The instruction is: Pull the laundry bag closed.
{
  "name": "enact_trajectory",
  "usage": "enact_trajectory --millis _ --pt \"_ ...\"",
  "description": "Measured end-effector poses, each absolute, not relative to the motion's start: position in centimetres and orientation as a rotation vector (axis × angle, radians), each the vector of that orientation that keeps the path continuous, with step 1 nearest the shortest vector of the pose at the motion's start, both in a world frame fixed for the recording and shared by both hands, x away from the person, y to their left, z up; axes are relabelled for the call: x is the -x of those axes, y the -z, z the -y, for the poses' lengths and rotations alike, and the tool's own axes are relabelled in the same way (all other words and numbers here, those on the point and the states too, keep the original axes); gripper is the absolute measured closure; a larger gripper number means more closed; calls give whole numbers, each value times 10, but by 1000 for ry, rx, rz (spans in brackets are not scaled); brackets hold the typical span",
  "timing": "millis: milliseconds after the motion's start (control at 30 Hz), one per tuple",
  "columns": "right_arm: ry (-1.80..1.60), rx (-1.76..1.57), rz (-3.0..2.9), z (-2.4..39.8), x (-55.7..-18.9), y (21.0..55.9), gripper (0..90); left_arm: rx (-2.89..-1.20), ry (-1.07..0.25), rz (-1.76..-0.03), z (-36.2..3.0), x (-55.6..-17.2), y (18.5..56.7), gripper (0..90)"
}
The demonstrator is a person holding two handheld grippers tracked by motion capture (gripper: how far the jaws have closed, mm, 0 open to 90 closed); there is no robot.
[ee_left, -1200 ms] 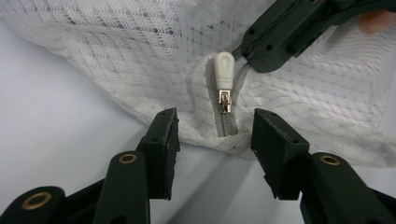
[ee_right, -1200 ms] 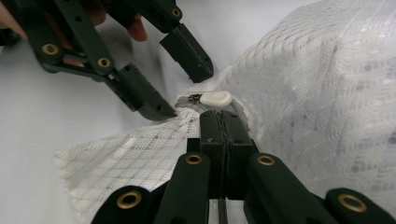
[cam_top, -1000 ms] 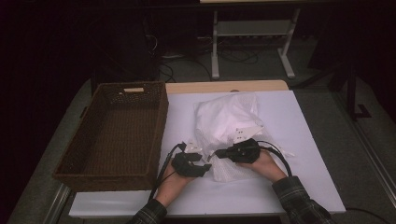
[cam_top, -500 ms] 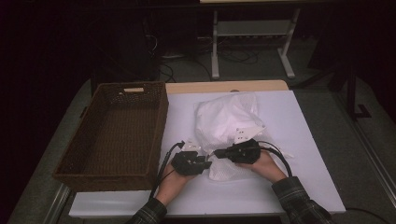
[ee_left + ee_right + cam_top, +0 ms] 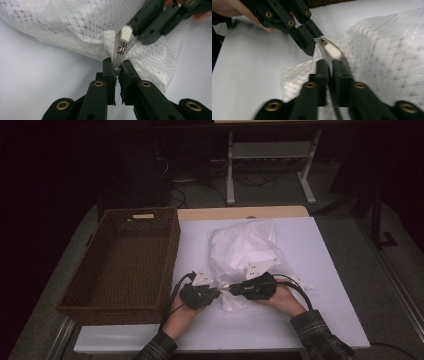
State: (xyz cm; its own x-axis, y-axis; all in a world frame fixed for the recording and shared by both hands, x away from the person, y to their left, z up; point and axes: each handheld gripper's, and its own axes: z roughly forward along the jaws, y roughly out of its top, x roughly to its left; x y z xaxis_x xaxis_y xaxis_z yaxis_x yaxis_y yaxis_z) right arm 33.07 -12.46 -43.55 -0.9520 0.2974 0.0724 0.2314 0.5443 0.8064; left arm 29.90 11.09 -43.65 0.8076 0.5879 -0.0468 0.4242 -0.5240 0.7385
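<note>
A white mesh bag (image 5: pixel 242 247) lies on the white table (image 5: pixel 310 270), its zipper at the near corner. My left gripper (image 5: pixel 216 292) has just been closing and is shut on the zipper's end (image 5: pixel 117 60), the tape pinched between its pads. My right gripper (image 5: pixel 227 289) meets it tip to tip from the right. Its jaws have just been opening and stand a little apart (image 5: pixel 329 62). The zipper's white pull tab (image 5: pixel 334 52) lies just past its tips, also seen as the pull tab (image 5: pixel 125 33) beside that gripper (image 5: pixel 136 30). The left gripper (image 5: pixel 310 47) shows across from it.
A dark wicker basket (image 5: pixel 170 255) stands on the left part of the table, close to my left hand. Beyond the table's far edge stands a metal frame (image 5: pixel 270 155) on the floor. The table edge runs just below my forearms.
My left gripper has edged a little toward the bag's near corner and its tips now meet the right gripper's. The right hand and the bag have kept still.
</note>
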Motion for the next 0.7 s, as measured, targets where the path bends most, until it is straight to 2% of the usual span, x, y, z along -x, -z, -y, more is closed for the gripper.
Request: enact_trajectory --millis 67,133,367,433,567,700 --pt "-1410 -484 -2687 128 -332 433 698 -2202 -272 -743 -112 -297 436 838" --pt "-1451 -504 -2676 130 -335 429 676 -2203 -274 -739 -113 -296 436 838" --pt "-1527 -473 -2680 117 -338 426 663 -2224 -288 -711 -111 -292 436 838" --pt "-1519 -467 -2699 112 -338 428 668 -2220 -287 -713 -111 -292 436 838" --pt "-1499 -448 -2710 106 -338 431 752 -2222 -284 -718 -112 -292 436 838" --pt "-1502 -447 -2713 107 -338 431 785 -2217 -282 -725 -112 -293 436 839"
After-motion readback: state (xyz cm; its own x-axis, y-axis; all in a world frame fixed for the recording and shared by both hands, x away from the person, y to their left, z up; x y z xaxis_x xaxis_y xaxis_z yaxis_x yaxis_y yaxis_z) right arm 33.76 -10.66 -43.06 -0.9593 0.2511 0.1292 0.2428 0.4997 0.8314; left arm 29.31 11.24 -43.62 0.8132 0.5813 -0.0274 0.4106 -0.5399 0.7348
